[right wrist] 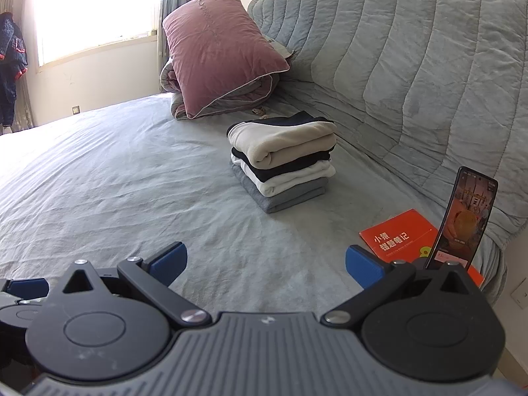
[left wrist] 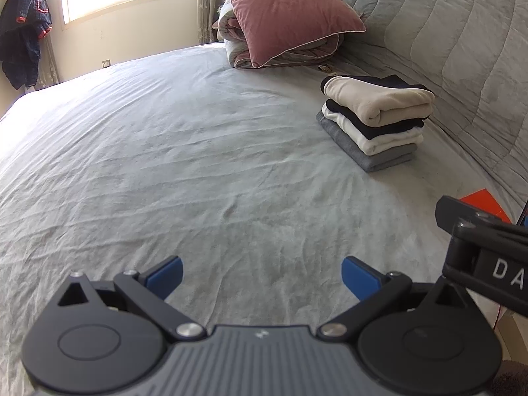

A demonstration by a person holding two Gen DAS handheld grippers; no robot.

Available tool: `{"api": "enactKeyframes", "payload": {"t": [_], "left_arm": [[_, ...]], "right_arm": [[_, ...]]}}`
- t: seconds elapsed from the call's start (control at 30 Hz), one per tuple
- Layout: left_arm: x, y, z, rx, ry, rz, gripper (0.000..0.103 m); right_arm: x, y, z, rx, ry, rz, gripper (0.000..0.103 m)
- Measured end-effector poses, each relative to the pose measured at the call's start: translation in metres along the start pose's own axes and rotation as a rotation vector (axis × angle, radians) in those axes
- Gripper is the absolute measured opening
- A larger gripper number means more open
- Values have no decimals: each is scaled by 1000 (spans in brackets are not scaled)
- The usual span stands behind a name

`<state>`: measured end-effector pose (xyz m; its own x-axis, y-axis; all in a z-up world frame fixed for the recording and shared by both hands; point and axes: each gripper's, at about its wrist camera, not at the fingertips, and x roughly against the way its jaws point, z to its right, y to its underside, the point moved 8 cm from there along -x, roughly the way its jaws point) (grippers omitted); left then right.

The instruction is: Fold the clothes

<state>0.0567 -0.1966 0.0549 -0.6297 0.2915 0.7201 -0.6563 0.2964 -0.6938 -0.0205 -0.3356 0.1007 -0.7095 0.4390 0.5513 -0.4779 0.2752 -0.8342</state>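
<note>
Four folded clothes (right wrist: pixel 280 161) stacked, folds toward window; left gripper (left wrist: pixel 262 275), right gripper (right wrist: pixel 265 262) wide apart, empty.

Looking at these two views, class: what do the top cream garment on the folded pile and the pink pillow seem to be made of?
The top cream garment looks like soft fleece: a matte, fuzzy surface and a thick rounded fold. The pink pillow seems velvety or brushed fabric: a faint sheen shifts across its creases, with pale piping along one edge. Neither can be confirmed by sight alone.
</note>
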Motion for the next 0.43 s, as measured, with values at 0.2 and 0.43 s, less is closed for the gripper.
{"api": "enactKeyframes", "payload": {"t": [0.2,0.43], "left_arm": [[-2,0,-2,6,0,-2,102],[-8,4,-11,29,-3,-13,102]], "right_arm": [[-2,1,-2,5,-2,-4,103],[-7,5,-11,14,-12,-14,103]]}}
